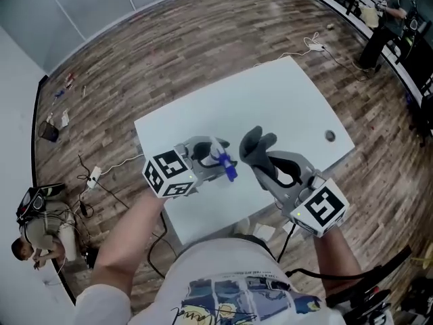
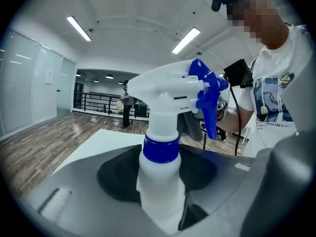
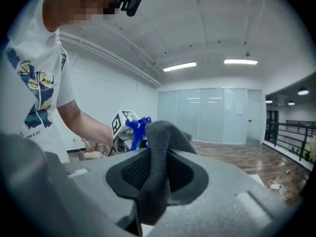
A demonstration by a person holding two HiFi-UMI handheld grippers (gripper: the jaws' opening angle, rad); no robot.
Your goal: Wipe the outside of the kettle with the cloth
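Note:
No kettle shows in any view. My left gripper (image 1: 208, 160) is shut on a white spray bottle (image 1: 222, 160) with a blue trigger, held above the white table (image 1: 270, 97). In the left gripper view the spray bottle (image 2: 165, 117) stands upright between the jaws, its neck gripped and its trigger pointing right. My right gripper (image 1: 270, 166) is shut on a dark grey cloth (image 1: 256, 144), which sticks out past the jaws towards the bottle. In the right gripper view the cloth (image 3: 159, 157) hangs folded between the jaws, with the bottle's blue trigger (image 3: 137, 130) just behind it.
A small dark round thing (image 1: 329, 135) lies near the table's right edge. Cables and a power strip (image 1: 93, 176) lie on the wooden floor at the left. One person (image 1: 387, 20) stands at the far right by a railing, another (image 1: 34, 241) crouches at the lower left.

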